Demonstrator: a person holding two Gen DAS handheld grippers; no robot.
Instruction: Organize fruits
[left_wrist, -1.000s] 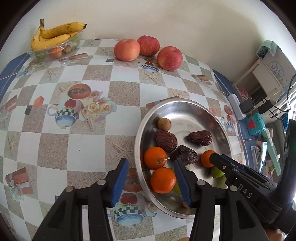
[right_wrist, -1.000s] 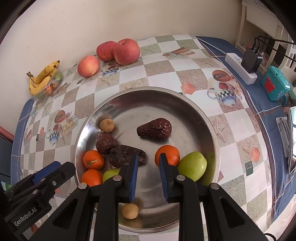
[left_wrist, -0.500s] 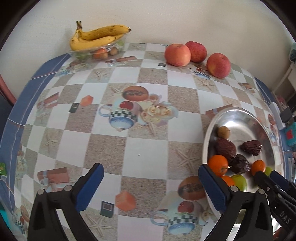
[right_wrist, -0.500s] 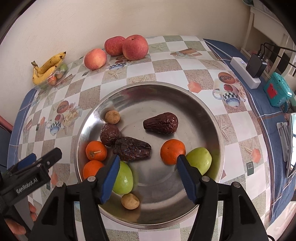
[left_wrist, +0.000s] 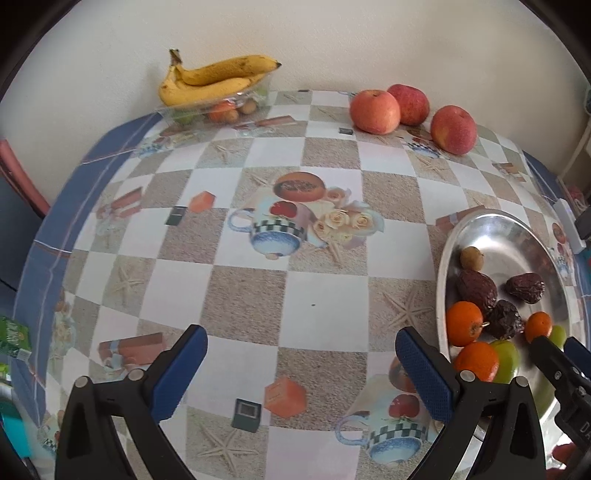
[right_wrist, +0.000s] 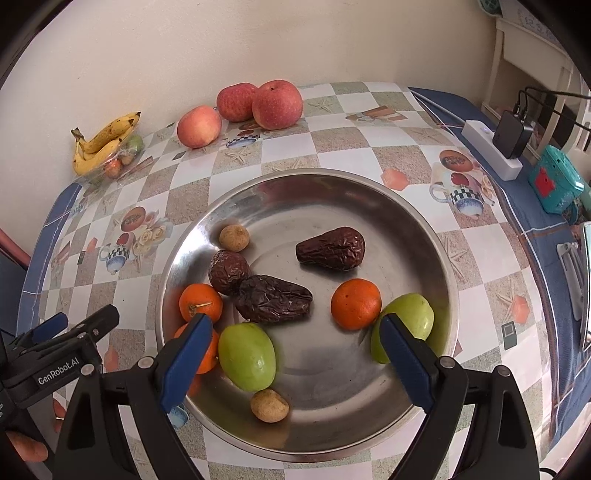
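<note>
Nearby, apples (left_wrist: 375, 111) (three) flank bananas (left_wrist: 210, 79); grippers unobstructed.

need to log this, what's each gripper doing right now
left gripper: open, holding nothing, over the tablecloth.
right gripper: open, holding nothing, over the metal plate.

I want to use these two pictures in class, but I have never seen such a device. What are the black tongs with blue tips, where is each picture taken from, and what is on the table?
A person holds one two-finger gripper in each hand; a camera on each looks along its fingers. The left gripper is open over bare tablecloth. The right gripper is open over a steel dish with tangerines, green fruits and dried dates. Apples and bananas lie by the wall. Nothing is held.
</note>
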